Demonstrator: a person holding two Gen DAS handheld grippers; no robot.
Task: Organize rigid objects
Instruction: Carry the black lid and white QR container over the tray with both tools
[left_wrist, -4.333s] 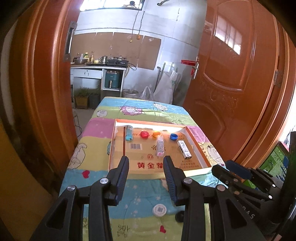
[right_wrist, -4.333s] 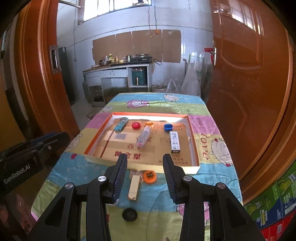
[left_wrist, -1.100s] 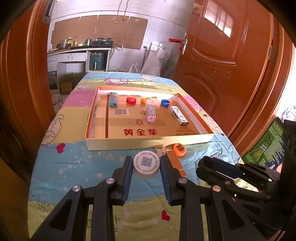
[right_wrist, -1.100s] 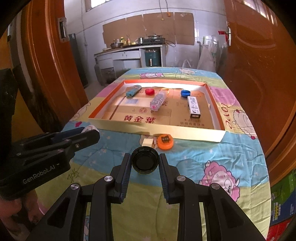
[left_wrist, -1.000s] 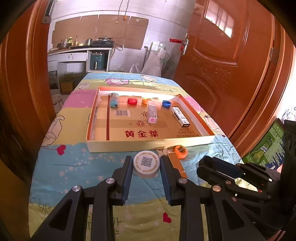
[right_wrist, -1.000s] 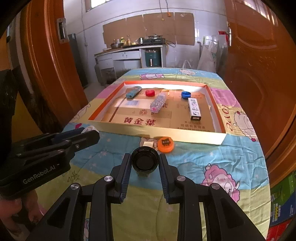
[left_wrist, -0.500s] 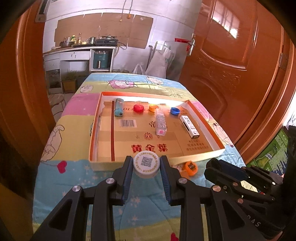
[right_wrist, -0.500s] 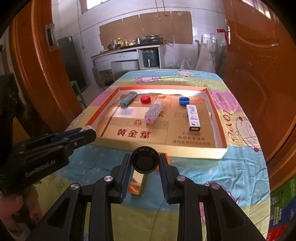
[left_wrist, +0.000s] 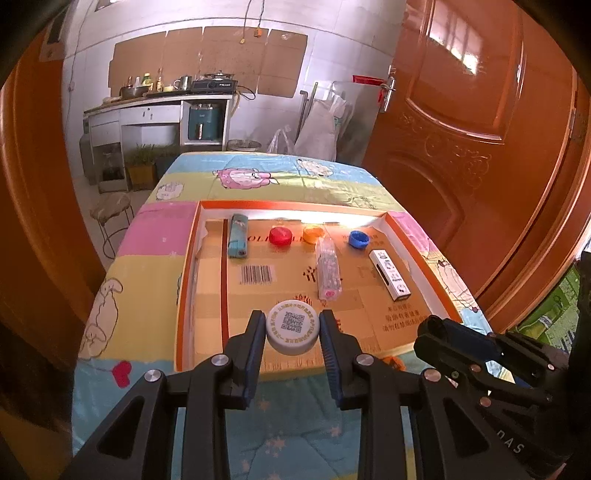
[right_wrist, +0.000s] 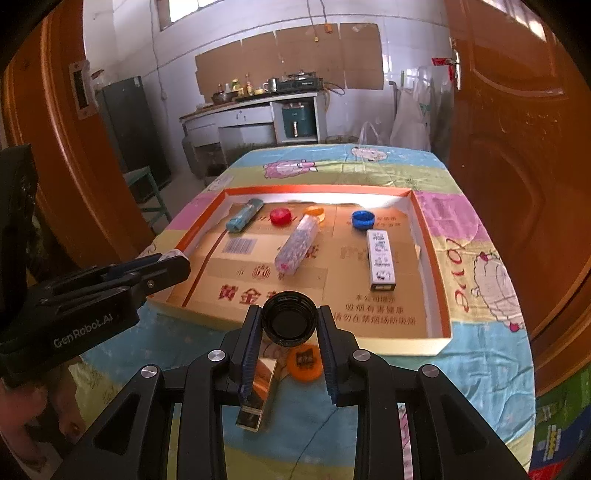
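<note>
My left gripper (left_wrist: 292, 330) is shut on a white round cap with a QR code (left_wrist: 293, 327) and holds it above the near part of the shallow cardboard tray (left_wrist: 186, 254). My right gripper (right_wrist: 289, 326) is shut on a black round cap (right_wrist: 289, 324) and holds it over the tray's near edge (right_wrist: 406, 347). In the tray lie a teal lighter (left_wrist: 237, 240), a red cap (left_wrist: 279, 236), an orange cap (left_wrist: 313, 233), a blue cap (left_wrist: 358, 239), a clear tube (left_wrist: 327, 268) and a white box (left_wrist: 389, 274).
On the cartoon-print cloth before the tray lie an orange disc (right_wrist: 304, 361) and a gold rectangular bar (right_wrist: 260, 393). Orange wooden doors stand on both sides. A stool (left_wrist: 112, 210) stands left of the table. A kitchen counter is at the back wall.
Both grippers have closed on their caps, lifted them off the cloth and moved forward, so the caps now hang at the tray's near part.
</note>
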